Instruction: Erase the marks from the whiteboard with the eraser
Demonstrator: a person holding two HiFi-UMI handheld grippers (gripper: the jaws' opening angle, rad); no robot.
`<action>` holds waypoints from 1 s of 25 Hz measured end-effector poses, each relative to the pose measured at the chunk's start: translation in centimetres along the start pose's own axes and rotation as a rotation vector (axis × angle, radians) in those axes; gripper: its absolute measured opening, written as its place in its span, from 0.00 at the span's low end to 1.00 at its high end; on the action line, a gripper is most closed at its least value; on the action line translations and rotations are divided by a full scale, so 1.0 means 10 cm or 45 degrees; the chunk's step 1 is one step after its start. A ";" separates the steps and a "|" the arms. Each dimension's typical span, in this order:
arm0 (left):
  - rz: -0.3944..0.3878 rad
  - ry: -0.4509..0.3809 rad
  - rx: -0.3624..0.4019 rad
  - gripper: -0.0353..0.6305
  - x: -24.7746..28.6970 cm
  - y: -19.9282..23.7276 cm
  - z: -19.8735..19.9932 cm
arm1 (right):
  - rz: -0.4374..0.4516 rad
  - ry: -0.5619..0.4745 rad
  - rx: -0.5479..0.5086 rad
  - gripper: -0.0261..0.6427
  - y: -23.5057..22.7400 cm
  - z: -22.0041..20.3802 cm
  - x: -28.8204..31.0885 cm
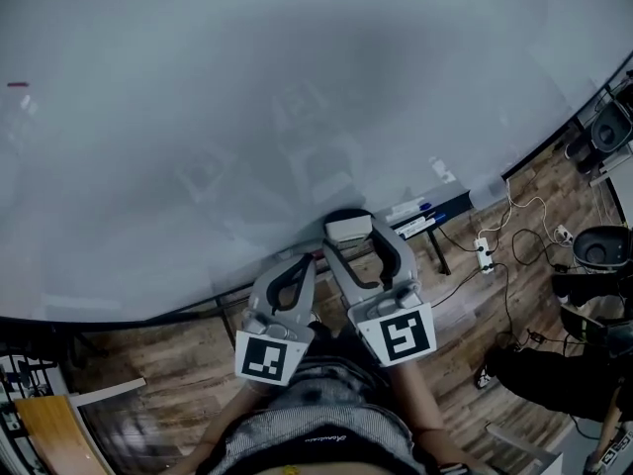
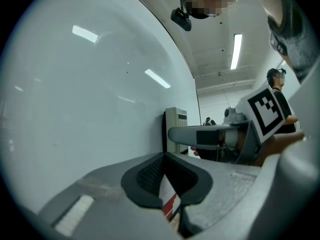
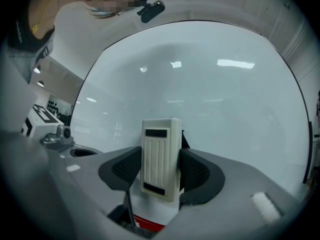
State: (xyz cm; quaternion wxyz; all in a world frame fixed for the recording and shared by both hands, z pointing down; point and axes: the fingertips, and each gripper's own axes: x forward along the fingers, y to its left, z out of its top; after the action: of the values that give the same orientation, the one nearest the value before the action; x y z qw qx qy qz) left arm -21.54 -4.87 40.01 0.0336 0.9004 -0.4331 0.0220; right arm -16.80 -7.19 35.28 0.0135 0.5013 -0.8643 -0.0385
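Now, at the whiteboard | right gripper pinches a white ribbed eraser upright between its pads, near the board's lower edge | left gripper just beside it, jaws pressed together on nothing | small red mark shows far up-left, well apart from the eraser
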 end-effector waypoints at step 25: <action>0.139 0.058 -0.017 0.06 0.88 -0.70 0.00 | 0.227 0.022 -0.048 0.40 -0.79 -0.04 -0.24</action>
State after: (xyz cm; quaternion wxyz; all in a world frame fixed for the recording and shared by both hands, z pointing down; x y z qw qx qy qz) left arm -10.61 -7.35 40.36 0.0481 0.8745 -0.4809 0.0414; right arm -8.77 -9.06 35.12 0.0337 0.4224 -0.9044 -0.0492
